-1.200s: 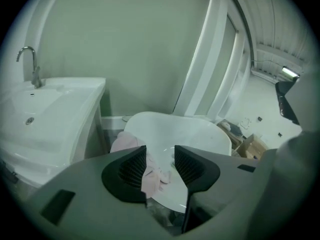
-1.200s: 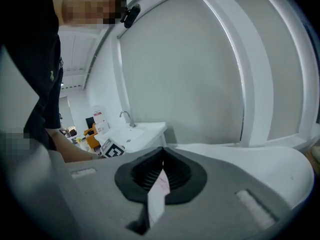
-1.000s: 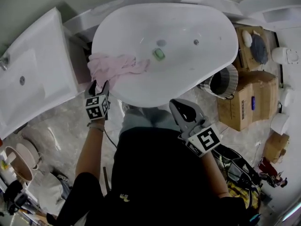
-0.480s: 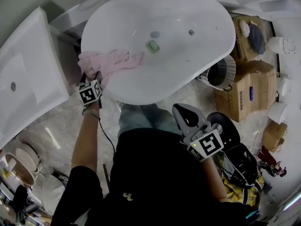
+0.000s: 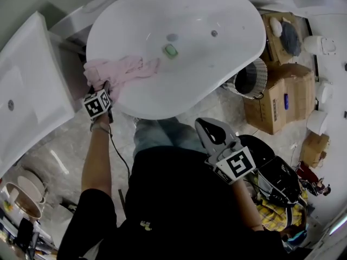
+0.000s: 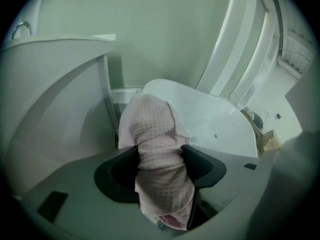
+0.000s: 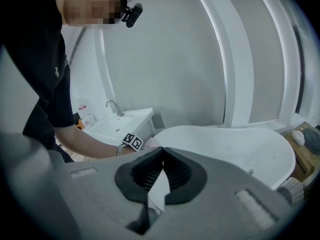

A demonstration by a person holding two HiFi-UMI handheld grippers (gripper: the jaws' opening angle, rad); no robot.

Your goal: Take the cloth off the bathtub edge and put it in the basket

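A pink waffle cloth [image 5: 116, 71] lies bunched over the left rim of the white bathtub [image 5: 217, 64]. My left gripper [image 5: 106, 88] is at the cloth's near end on the outside of the rim. In the left gripper view the cloth [image 6: 155, 129] fills the gap of the left gripper [image 6: 160, 153]; the jaws have just been closing and both pads press on it. My right gripper [image 5: 204, 125] hangs in front of the person's body, apart from the tub, its jaws together [image 7: 162, 153] and empty. The ribbed basket [image 5: 250, 79] stands on the floor right of the tub.
A white washbasin unit [image 5: 27, 102] stands close to the left of the tub, leaving a narrow gap. Cardboard boxes [image 5: 276, 102] sit beyond the basket. A green object [image 5: 171, 50] lies by the tub's drain. Bags and clutter [image 5: 279, 183] lie at the right.
My left gripper has come down onto the near end of the cloth at the tub's rim. The right gripper has barely moved.
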